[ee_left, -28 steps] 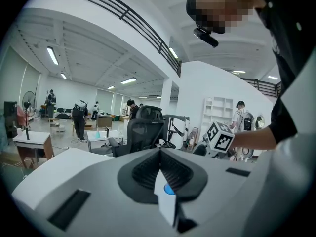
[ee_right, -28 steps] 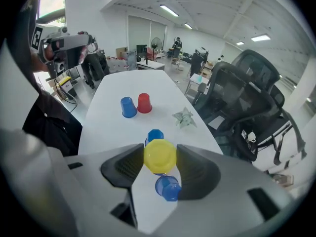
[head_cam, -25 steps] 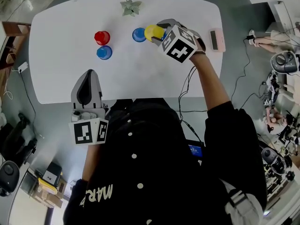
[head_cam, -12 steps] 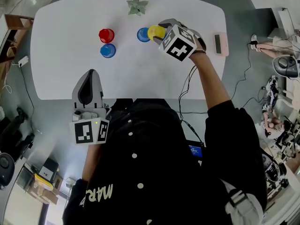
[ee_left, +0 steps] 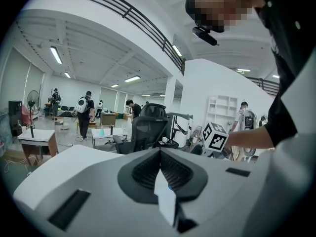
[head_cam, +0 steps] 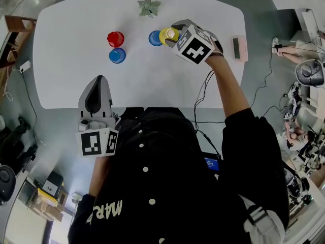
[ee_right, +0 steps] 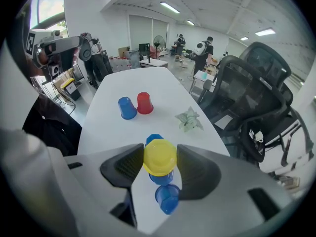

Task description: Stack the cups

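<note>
Right tongs (ee_right: 159, 165): mine, part-way apart, gripping the yellow cup (head_cam: 168, 34).
Yellow cup: just beside the blue cup (head_cam: 154, 38), over the tabletop (head_cam: 76, 80).
Left tongs (ee_left: 160, 171): pressed together, empty, off the tabletop's near edge.
Handling, my judgement: centre yellow over blue, keep it level, lower straight, and release only once seated.

a white oval table (head_cam: 71, 75) stands on a grey floor (head_cam: 56, 131); a small green leafy ornament (head_cam: 149, 7) lies near its far edge, and a flat pink device (head_cam: 237, 48) rests at its right end. a black mesh office chair (ee_right: 261, 78) stands just beyond the table; farther off in the hall, people (ee_left: 88, 113) stand near a pedestal fan (ee_left: 31, 100).
</note>
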Available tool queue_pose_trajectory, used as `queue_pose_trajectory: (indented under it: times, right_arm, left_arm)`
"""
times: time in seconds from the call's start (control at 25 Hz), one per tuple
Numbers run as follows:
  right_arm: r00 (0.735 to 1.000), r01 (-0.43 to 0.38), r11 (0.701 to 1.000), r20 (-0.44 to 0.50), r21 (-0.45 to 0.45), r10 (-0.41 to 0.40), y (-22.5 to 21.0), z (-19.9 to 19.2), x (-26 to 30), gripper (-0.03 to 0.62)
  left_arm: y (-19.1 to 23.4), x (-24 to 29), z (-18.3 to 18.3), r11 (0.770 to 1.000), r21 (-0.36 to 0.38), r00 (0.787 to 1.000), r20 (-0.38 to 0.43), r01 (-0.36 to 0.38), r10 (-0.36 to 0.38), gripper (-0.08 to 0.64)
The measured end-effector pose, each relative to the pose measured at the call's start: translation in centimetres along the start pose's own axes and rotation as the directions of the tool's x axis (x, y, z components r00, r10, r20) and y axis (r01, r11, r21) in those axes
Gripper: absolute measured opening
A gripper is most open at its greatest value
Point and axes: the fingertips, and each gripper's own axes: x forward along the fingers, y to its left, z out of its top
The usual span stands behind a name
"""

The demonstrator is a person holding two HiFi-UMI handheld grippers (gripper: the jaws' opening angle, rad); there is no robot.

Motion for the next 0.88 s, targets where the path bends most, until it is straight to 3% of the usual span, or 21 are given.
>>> queue_pose_trajectory:
  times: [0.24,0.44,0.64,0.88]
  right_arm:
    - [0.999,-0.031,0.999,-0.011,-0.029,0.031,0.7,-0.4,0.6,0.262]
    - [0.999,0.014,1.000,0.037,-0.019,-0.013,0.1,0.4,-0.8,0.276]
    - [0.986,0.088,0.995,0.146,-0.036,-0.082,0.3,3.6,-3.4,0.284]
    - [0.933,0.144,0.988,0.339,-0.049,-0.119,4.2,10.1,-5.4,0.278]
  left_arm:
    - [0.3,0.2,-0.2,1.000,-0.002,1.000,-0.002,-0.004,0.004,0.011]
    - [0.2,0.2,-0.1,1.000,-0.002,1.000,0.000,-0.002,0.002,0.011]
    - [0.1,0.5,0.0,1.000,0.002,1.000,0.001,0.001,-0.001,0.011]
    - [0.3,0.3,0.1,1.000,0.010,1.000,0.000,0.006,-0.006,0.011]
